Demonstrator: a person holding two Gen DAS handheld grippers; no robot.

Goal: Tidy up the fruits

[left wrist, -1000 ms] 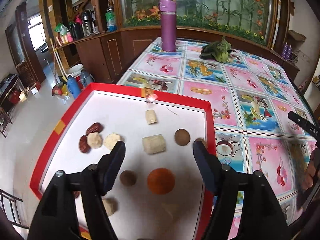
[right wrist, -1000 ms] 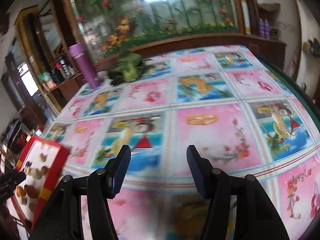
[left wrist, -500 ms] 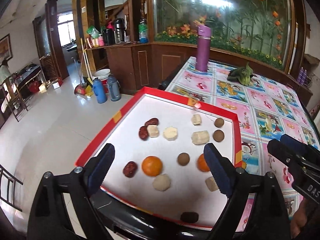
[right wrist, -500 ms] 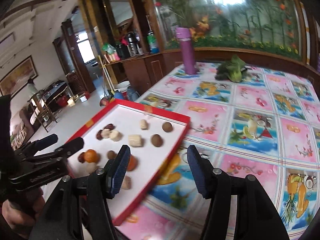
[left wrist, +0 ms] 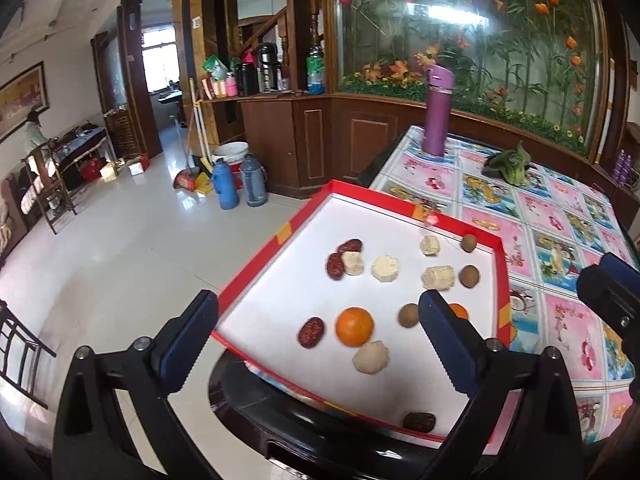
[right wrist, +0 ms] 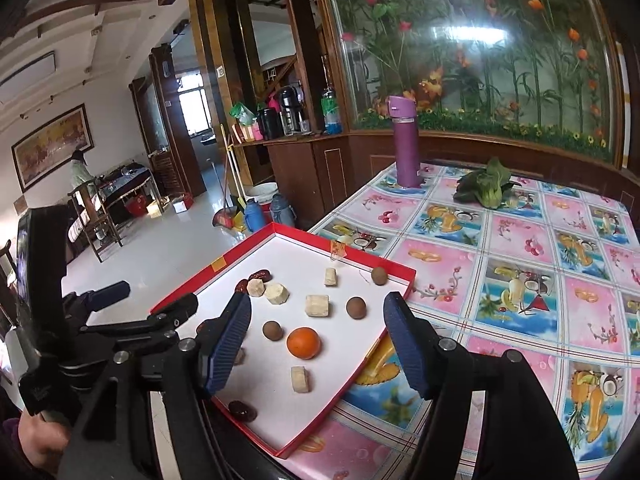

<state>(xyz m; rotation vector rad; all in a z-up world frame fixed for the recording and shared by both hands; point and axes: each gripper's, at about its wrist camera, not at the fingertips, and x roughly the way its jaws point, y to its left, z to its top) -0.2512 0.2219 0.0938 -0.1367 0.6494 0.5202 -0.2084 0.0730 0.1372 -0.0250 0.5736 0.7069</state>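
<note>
A red-rimmed white tray [left wrist: 280, 304] [right wrist: 296, 264] lies at the table's left edge. Scattered in it are an orange [left wrist: 354, 326] [right wrist: 303, 343], dark red dates [left wrist: 313, 332], brown round fruits [left wrist: 469, 276] [right wrist: 356, 307] and pale chunks [left wrist: 385, 268] [right wrist: 317, 305]. A second orange [left wrist: 459, 309] is partly hidden behind a finger. My left gripper [left wrist: 318, 308] hovers open above the tray's near left side, holding nothing. My right gripper [right wrist: 316, 308] hovers open over the tray's near part, also with nothing in it. Each gripper shows in the other's view: right [left wrist: 608, 292], left [right wrist: 148, 300].
A purple bottle [left wrist: 438, 112] [right wrist: 406, 140] stands at the table's far left corner, with leafy greens [left wrist: 510, 164] [right wrist: 484, 188] to its right. A patterned cloth [right wrist: 520, 280] covers the table. Left of the tray is a drop to tiled floor [left wrist: 120, 260].
Both grippers have drawn back and up from the table. The right one has swung left, bringing the tray into its view. The fruits lie where they were.
</note>
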